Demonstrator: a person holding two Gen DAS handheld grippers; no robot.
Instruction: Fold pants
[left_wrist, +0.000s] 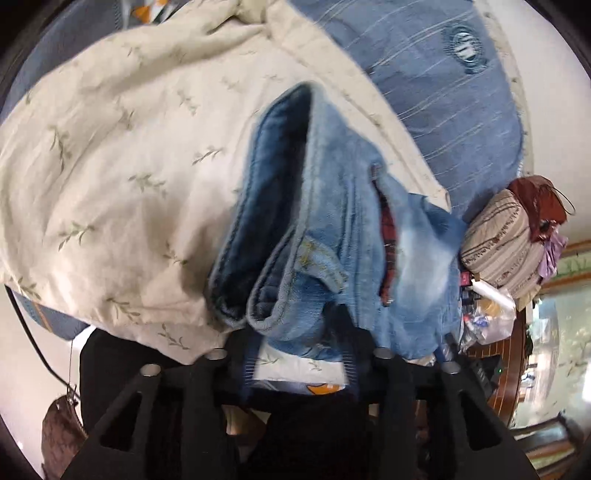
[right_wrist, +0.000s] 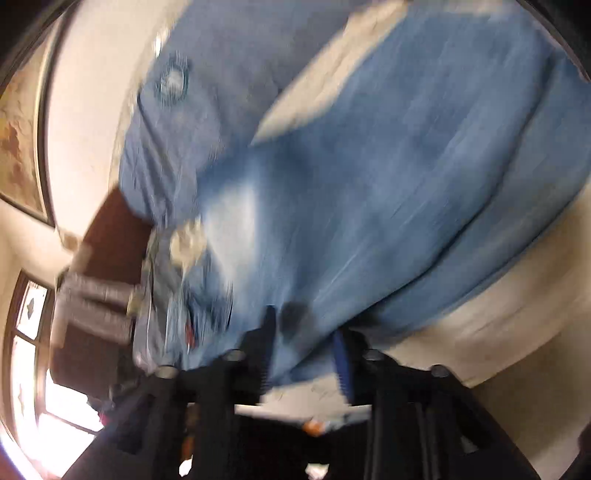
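Though blur smears the right view, each hand-held gripper (left_wrist: 299, 354) (right_wrist: 306, 350) stands parted, denim pants (left_wrist: 325, 236) hiding its fingertips.

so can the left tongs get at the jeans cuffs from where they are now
Probably yes. The left tongs sit right at the near end of the jeans, whose open cuffs lie just ahead on the cream floral sheet with nothing covering them.

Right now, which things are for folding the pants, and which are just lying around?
For the job:
- jeans
- left tongs
- right tongs

Just lying about:
- flowery cream sheet
- blue striped cover
- striped cloth bundle
- clutter on the wooden table
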